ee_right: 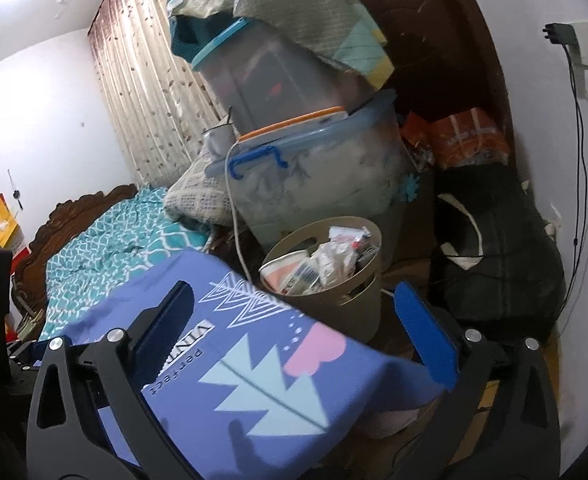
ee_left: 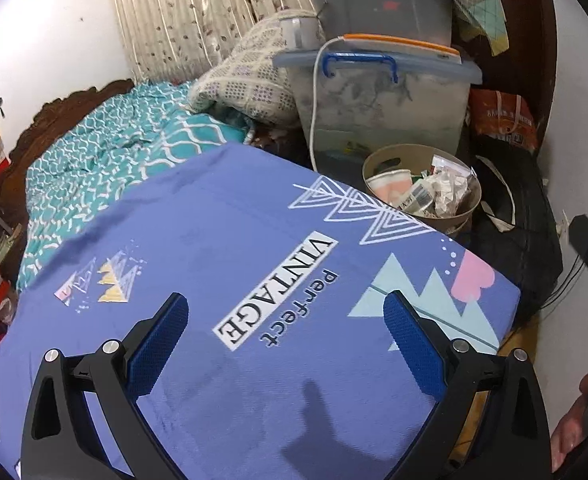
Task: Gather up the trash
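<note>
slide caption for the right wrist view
Open right gripper hovers over a purple printed surface, facing a beige bin full of trash.

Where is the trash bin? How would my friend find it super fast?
Find the big purple cloth that says VINTAGE. Past its far corner, below the clear storage box with blue latches, stands a round beige bin. Nothing else nearby is an open tub stuffed with crumpled paper and wrappers.

Bed [ee_left: 22, 152] (carved wooden frame): teal quilt [ee_left: 94, 168], purple printed cover [ee_left: 254, 280], folded blanket [ee_left: 246, 80] on it.
</note>
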Demonstrator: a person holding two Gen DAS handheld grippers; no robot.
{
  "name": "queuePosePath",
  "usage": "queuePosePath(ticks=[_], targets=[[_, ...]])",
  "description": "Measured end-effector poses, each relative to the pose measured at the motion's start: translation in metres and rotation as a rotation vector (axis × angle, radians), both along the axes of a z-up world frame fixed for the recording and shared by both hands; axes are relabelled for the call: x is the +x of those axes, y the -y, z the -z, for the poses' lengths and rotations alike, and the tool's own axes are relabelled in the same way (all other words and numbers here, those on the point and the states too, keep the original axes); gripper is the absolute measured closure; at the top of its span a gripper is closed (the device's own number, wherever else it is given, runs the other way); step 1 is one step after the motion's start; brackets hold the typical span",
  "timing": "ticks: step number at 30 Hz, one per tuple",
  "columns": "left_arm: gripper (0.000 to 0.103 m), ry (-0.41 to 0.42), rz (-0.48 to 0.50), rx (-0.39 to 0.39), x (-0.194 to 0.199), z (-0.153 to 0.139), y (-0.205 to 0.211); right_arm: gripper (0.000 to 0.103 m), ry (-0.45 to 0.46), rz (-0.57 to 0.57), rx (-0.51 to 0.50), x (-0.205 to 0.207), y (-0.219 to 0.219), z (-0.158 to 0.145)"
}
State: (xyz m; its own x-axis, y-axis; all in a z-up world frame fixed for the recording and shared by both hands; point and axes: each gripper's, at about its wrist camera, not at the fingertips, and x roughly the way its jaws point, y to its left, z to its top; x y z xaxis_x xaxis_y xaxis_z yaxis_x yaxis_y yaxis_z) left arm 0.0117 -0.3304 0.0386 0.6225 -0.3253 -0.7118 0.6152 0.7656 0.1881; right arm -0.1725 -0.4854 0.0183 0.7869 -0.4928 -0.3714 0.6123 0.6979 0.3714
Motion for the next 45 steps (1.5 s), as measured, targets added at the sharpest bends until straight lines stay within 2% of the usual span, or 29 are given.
queuePosePath(ticks=[14,45], targets=[[0.009,0.015,-0.016,0.037,0.005,0.006,0.006,0.003,-0.012,-0.011,0.081,0.024,0.001,0.027],[0.009,0.014,-0.029,0.029,0.008,0.008,-0.009,0.003,-0.020,-0.045,0.083,0.030,-0.009,0.021]])
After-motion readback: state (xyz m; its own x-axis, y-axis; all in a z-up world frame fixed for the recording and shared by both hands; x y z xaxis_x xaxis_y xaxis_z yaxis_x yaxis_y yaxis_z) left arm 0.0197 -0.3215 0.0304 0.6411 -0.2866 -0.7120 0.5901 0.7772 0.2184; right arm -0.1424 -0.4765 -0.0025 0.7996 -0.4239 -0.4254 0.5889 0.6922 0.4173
